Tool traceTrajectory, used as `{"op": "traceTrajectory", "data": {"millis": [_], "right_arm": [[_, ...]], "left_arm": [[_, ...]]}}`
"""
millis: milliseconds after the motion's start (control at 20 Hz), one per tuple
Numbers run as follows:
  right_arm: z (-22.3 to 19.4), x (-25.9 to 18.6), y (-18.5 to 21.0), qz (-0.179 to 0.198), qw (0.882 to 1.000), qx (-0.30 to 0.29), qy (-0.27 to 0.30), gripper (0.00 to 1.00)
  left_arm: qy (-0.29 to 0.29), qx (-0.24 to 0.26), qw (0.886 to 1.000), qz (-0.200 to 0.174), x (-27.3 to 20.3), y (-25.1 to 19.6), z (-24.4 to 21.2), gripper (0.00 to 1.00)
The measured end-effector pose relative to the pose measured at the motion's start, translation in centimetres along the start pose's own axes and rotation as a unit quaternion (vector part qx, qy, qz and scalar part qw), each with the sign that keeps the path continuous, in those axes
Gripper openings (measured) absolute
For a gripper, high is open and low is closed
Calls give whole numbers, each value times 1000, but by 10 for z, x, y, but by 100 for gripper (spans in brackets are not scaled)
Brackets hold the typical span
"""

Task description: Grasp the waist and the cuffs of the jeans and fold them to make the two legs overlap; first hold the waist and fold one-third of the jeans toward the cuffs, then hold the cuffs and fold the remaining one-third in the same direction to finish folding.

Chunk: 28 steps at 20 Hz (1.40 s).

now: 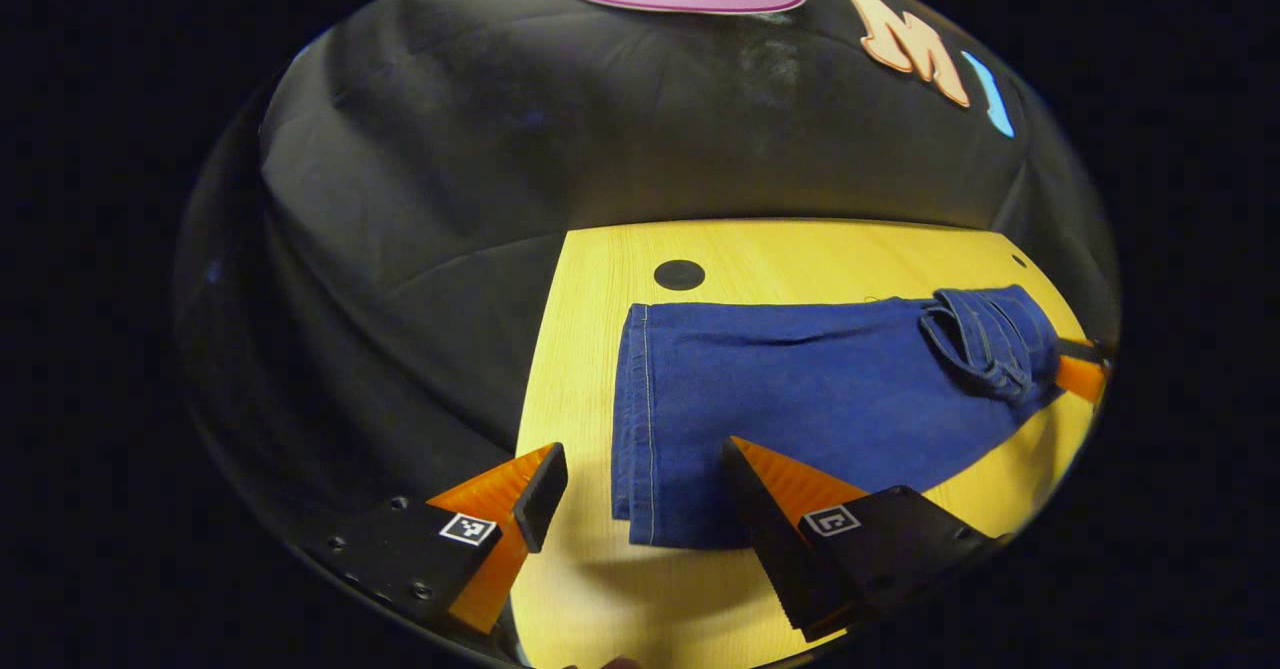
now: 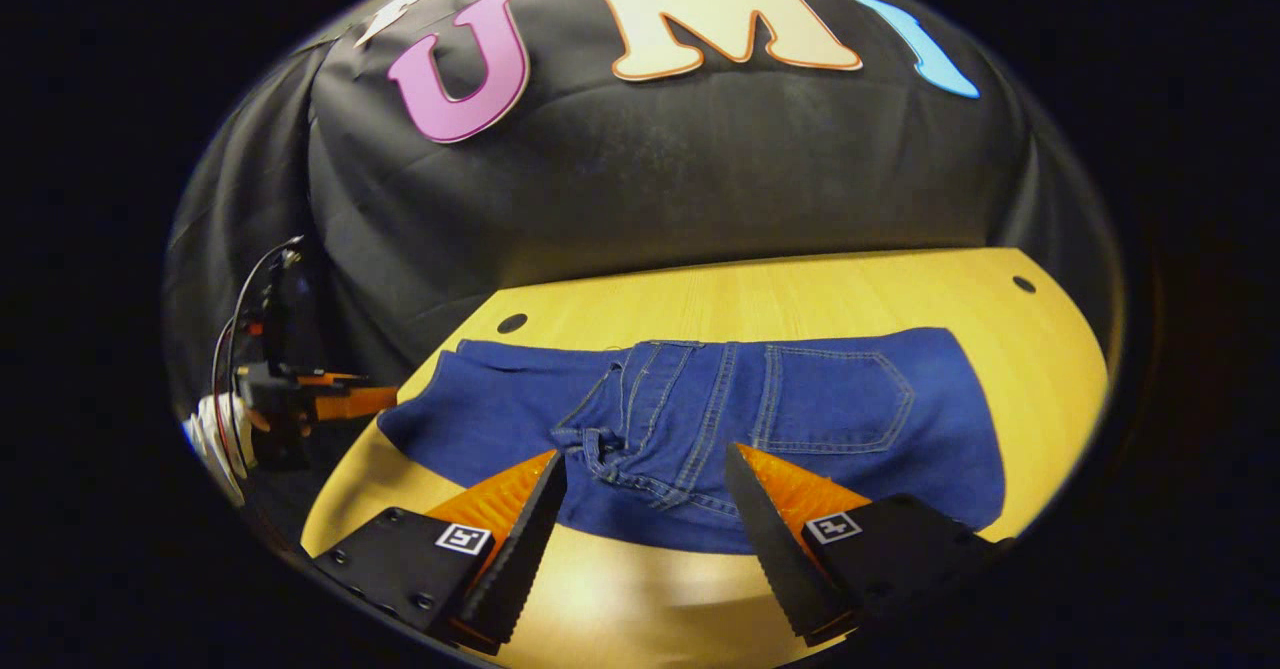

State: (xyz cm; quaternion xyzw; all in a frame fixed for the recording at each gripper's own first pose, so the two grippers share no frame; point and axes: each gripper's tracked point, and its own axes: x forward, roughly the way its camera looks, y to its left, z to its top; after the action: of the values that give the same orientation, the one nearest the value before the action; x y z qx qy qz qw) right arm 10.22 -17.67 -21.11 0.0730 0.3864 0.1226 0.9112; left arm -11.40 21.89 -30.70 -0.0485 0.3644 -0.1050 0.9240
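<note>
Nearest in the left gripper view, the left gripper (image 1: 640, 494) hangs with its jaws spread wide and nothing between them, just short of the cuffs (image 1: 640, 429) of the jeans (image 1: 800, 389). Likewise in the right gripper view the right gripper (image 2: 645, 504) stands open and empty, its fingers straddling the bunched waist (image 2: 640, 449) without touching it as far as I can tell

Those jeans lie flat along the wooden table (image 1: 590, 349), one leg apparently already over the other, cuffs at the left gripper's end and waist at the right gripper's end. Beyond the jeans, near the table's far edge, sit small dark round marks (image 1: 679, 274)

Judging by the look, the denim is soft but fairly thick and weighty: it should drape and sag between two holds rather than stay stiff, and it is neither slippery nor fragile. Doubled seams at the waistband and the stitched cuff hems look the firmest places to pinch. No containers are on the table
</note>
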Motion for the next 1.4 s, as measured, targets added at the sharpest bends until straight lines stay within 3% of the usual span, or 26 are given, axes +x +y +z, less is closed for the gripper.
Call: {"op": "traceTrajectory", "data": {"millis": [250, 300, 350, 500, 550, 600, 650, 750, 800, 900, 1100, 1400], "right_arm": [[-7, -24, -9, -7, 1000, -21, 6, 92], [-6, -27, -12, -8, 1000, -21, 5, 98], [-7, -31, -15, -10, 1000, -20, 4, 98], [-4, -39, -28, -18, 1000, -13, -2, 98], [-4, -41, -32, -20, 1000, -12, -3, 98], [-3, -44, -37, -22, 1000, -11, -4, 98], [-3, -47, -40, -23, 1000, -11, -7, 98], [-1, -54, -47, -25, 1000, -12, -13, 98], [-1, -56, -51, -25, 1000, -13, -14, 98], [-2, -63, -58, -26, 999, -14, -14, 98], [4, -80, -74, -26, 999, -19, -19, 98], [10, -106, -101, -20, 999, -24, -25, 98]], "left_arm": [[45, -21, 999, -3, 32, -4, -23, 95], [69, -32, 997, -7, 33, -10, -36, 95], [44, -37, 998, -5, 35, -11, -25, 95], [40, -42, 998, -11, 33, -16, -27, 96], [50, -37, 998, -14, 34, -20, -31, 90], [49, -31, 998, -21, 33, -24, -29, 71], [48, -29, 998, -35, 36, -31, -30, 67], [49, -33, 997, -42, 37, -38, -27, 29], [49, -38, 997, -39, 37, -41, -26, 15], [47, -47, 997, -31, 39, -41, -25, 3], [70, -21, 997, -12, 27, -45, -18, 0], [1, -14, 999, -33, -30, -91, 49, 0]]}}
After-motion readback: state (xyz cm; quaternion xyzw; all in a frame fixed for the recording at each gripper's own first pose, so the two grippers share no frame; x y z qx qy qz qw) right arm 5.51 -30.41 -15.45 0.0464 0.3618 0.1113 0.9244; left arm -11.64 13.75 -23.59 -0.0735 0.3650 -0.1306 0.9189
